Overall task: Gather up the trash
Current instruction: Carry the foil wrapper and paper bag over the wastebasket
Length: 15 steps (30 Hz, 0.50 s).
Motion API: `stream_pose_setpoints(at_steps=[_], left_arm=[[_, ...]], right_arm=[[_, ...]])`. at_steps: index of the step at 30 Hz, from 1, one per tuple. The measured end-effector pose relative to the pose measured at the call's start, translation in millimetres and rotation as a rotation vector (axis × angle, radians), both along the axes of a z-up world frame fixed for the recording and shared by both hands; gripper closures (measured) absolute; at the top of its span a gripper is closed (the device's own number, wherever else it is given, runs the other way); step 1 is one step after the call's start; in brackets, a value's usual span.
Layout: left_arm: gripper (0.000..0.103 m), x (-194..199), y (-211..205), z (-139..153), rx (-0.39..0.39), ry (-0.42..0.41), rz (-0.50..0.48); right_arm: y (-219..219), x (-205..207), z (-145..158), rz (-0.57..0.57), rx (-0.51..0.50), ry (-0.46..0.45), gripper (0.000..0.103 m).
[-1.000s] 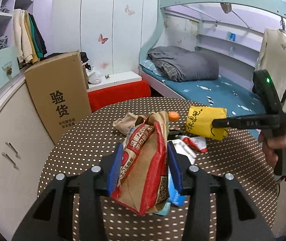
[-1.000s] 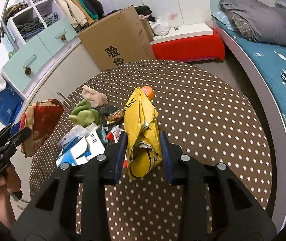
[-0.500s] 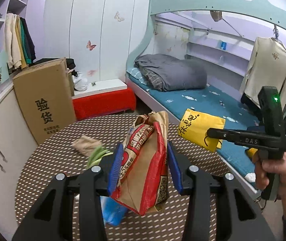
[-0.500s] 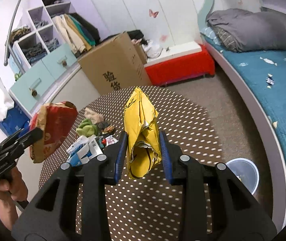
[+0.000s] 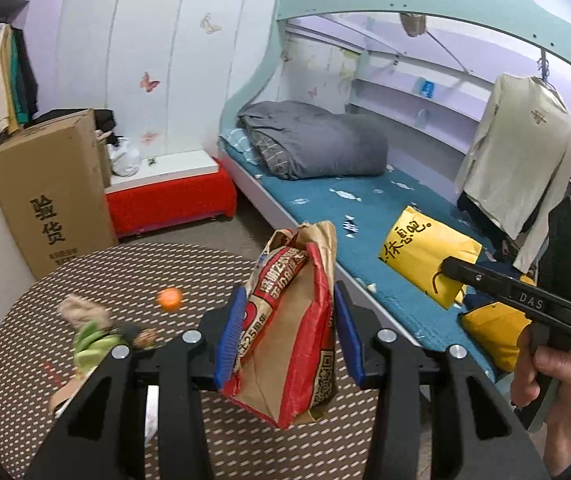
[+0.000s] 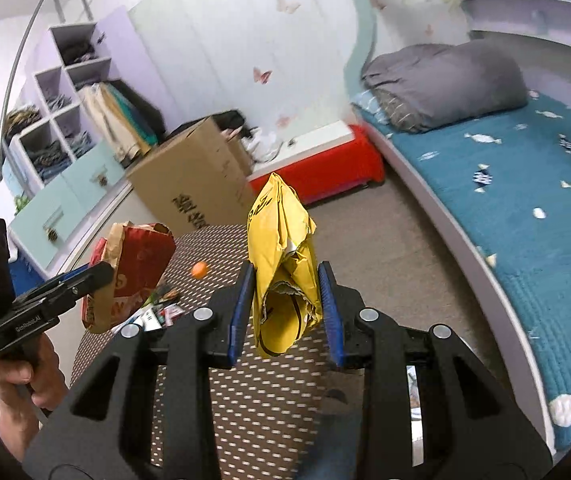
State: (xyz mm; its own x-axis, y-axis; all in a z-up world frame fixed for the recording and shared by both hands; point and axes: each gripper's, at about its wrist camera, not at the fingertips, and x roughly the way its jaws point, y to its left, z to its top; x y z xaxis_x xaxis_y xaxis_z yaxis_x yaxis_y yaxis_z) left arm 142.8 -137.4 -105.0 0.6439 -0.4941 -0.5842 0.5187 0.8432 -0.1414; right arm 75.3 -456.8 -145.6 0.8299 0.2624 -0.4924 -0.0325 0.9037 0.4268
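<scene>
Your left hand-held gripper (image 5: 287,334) is clenched on a red and brown paper bag (image 5: 291,332), which stands upright between the blue pads and hangs clear above the round dotted desk (image 5: 133,268). Your right hand-held gripper (image 6: 285,304) is clenched on a crumpled yellow envelope (image 6: 281,256), also upright between its pads, with its torn open end low down toward the camera. In the left wrist view the envelope sits to the right of the bag, out over the edge of the blue bed (image 5: 365,216). Left on the desk are an orange ball (image 5: 169,299), a green scrap (image 5: 89,346) and a tan crumpled scrap (image 5: 81,312), all lying apart from both grippers.
</scene>
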Motion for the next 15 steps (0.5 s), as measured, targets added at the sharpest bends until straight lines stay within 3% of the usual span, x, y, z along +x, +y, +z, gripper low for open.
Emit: stream_pose_setpoints(at_steps=[9, 15], left_arm=[[0.06, 6, -82, -7, -0.02, 0.045, -0.121], [0.06, 22, -144, -36, -0.022, 0.17, -0.186]], right_arm=[[-72, -16, -19, -0.146, 0.024, 0.028, 0.071], [-112, -7, -64, -0.225, 0.068, 0.137, 0.071]])
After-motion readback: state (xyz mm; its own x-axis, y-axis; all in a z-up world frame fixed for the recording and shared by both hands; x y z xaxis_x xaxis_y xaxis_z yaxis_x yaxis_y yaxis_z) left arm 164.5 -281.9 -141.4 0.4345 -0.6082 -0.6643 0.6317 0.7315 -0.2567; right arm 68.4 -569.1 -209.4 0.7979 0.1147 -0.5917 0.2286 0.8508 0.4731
